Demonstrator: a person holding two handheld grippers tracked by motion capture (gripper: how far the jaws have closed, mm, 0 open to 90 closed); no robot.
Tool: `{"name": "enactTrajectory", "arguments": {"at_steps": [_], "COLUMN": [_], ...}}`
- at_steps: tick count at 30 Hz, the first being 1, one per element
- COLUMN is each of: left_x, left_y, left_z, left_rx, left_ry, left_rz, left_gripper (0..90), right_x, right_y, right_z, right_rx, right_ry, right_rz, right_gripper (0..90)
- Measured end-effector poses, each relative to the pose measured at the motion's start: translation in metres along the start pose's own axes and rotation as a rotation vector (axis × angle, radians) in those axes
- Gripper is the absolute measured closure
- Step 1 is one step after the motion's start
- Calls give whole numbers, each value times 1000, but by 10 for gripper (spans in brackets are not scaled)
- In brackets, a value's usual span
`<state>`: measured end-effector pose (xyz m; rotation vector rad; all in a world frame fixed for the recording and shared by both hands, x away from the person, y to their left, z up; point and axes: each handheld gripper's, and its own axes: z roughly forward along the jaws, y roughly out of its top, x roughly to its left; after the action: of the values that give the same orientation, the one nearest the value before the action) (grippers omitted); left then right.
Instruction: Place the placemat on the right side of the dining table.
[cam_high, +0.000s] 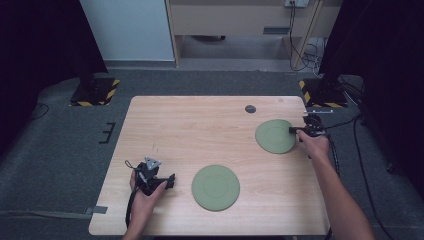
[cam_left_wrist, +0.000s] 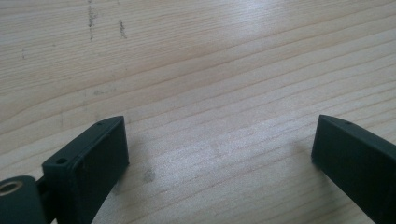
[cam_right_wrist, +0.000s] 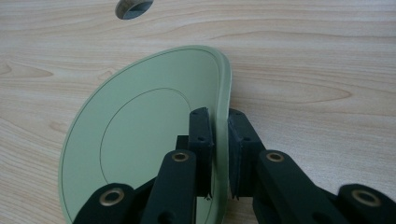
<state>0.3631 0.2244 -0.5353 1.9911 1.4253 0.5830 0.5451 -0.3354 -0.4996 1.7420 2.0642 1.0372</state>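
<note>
Your right gripper covers the held green plate at its rim; in the right gripper view the plate's lower part runs off the bottom edge. In the left gripper view, your left gripper has both jaws cut by the frame edges. The small dark round mark on the table is too small to identify from above.

Both grippers, the left gripper and the right gripper, are black with blocky jaws, brass-ringed screw holes and trailing black cables, and the left one has a grey three-cornered plate on top.
</note>
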Motion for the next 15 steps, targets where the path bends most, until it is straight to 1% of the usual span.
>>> {"name": "enactTrajectory", "arguments": {"at_steps": [3, 9, 13, 15], "left_x": [0, 0, 0, 0], "left_y": [0, 0, 0, 0], "left_z": [0, 0, 0, 0], "left_rx": [0, -1, 0, 0], "left_ry": [1, 1, 2, 2], "left_rz": [0, -1, -1, 1], "left_gripper": [34, 35, 33, 34], "right_x": [-1, -6, -8, -9], "right_y": [0, 0, -1, -2], "right_z": [-1, -2, -2, 0], "right_rx": [7, 1, 11, 13], "right_ry": [-6, -28, -37, -42], "right_rz": [-5, 3, -1, -6], "right_gripper": [833, 828, 823, 800]}}
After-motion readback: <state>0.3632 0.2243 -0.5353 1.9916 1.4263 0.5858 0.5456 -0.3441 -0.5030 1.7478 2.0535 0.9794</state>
